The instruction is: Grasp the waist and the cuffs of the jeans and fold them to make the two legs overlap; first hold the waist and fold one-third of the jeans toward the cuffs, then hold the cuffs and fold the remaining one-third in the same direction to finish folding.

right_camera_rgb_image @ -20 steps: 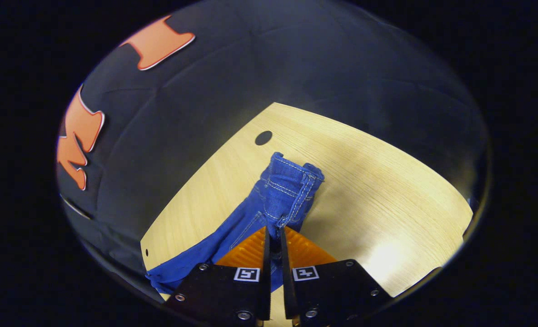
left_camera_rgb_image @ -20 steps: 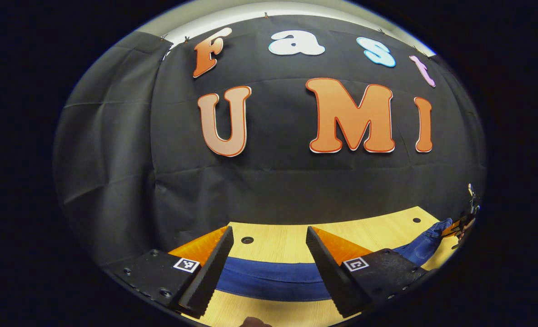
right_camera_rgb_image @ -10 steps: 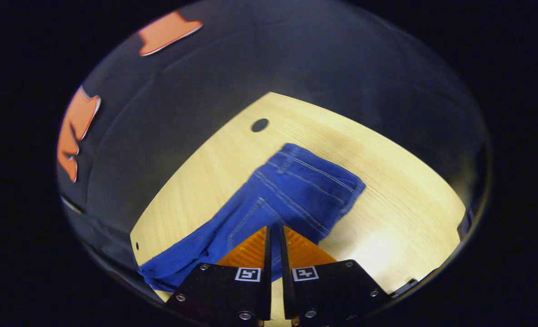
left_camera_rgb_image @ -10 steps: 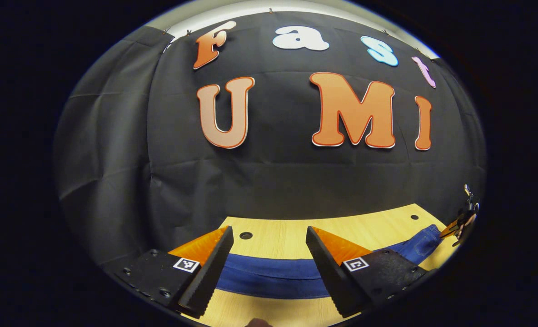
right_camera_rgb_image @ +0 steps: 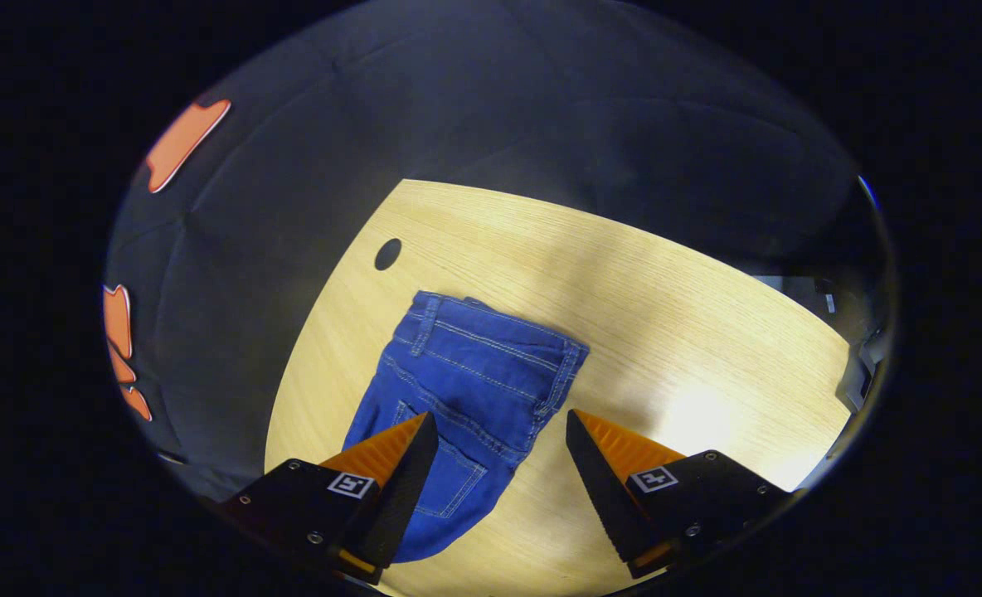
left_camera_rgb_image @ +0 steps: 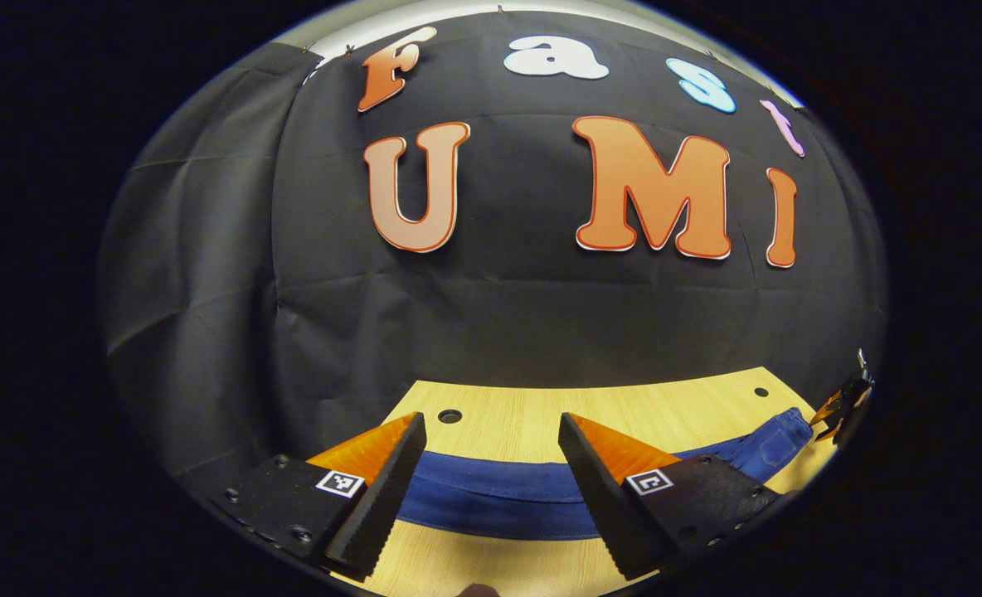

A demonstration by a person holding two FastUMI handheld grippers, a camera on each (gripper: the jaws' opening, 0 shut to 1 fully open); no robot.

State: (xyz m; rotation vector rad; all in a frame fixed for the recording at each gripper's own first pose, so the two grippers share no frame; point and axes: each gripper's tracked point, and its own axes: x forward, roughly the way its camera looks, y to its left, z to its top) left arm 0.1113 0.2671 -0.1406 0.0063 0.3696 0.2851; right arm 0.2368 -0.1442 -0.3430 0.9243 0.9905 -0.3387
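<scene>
Between the parted fingers of the left gripper (left_camera_rgb_image: pixel 491 489), in the left gripper view, a flat band of blue denim jeans (left_camera_rgb_image: pixel 491 502) stretches across the pale wooden tabletop (left_camera_rgb_image: pixel 541 414), the cloth lying just beyond the tips and untouched by either. The tongs stand wide, holding nothing, apparently poised over the leg end for the cuff grasp the task calls for. Far off to that gripper's right, the jeans run on toward the other tool at the table's edge. A round hole in the tabletop (left_camera_rgb_image: pixel 449 415) sits just ahead of the left finger.

Below the right gripper (right_camera_rgb_image: pixel 499 464), in the right gripper view, the waist end of the jeans lies spread flat, its stitched waistband (right_camera_rgb_image: pixel 491 332) ahead of the tips and a back pocket beside the left finger. These tongs too gape wide and empty above the denim. Judging by the flat lie, the legs overlap and the thirds remain unfolded.
</scene>
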